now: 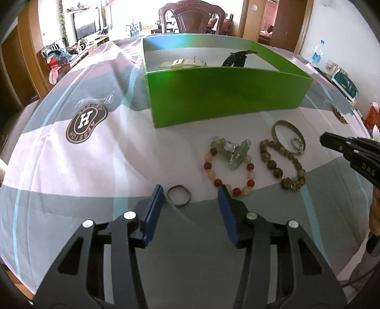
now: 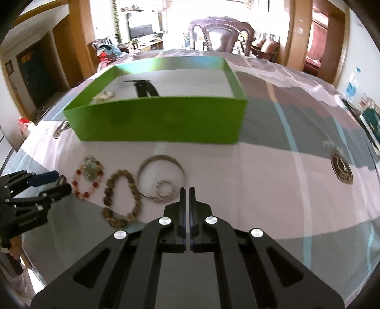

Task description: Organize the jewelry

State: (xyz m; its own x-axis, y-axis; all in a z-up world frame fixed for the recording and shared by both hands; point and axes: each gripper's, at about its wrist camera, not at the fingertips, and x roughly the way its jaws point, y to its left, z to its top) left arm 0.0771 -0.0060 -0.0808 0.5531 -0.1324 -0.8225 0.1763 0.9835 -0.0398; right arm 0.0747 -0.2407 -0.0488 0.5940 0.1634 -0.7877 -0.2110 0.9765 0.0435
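A green box (image 1: 220,95) stands at the back of the table and holds a pale watch (image 1: 182,63) and a black strap (image 1: 237,58). In front of it lie a small dark ring (image 1: 178,195), a red bead bracelet (image 1: 229,173) with a green clip (image 1: 234,151) on it, a brown bead bracelet (image 1: 282,164), a metal bangle (image 1: 288,136) and a small sparkly ring (image 1: 296,143). My left gripper (image 1: 191,191) is open, with the dark ring between its fingertips. My right gripper (image 2: 187,191) is shut and empty, just before the bangle (image 2: 161,176) and the sparkly ring (image 2: 165,190). The box (image 2: 161,118) is beyond.
The table wears a pink, grey and white cloth with round logos (image 1: 85,121). A wooden chair (image 1: 192,16) stands behind the box. A water bottle (image 1: 317,51) and packets stand at the table's far right edge. A silver item (image 2: 60,129) lies left of the box.
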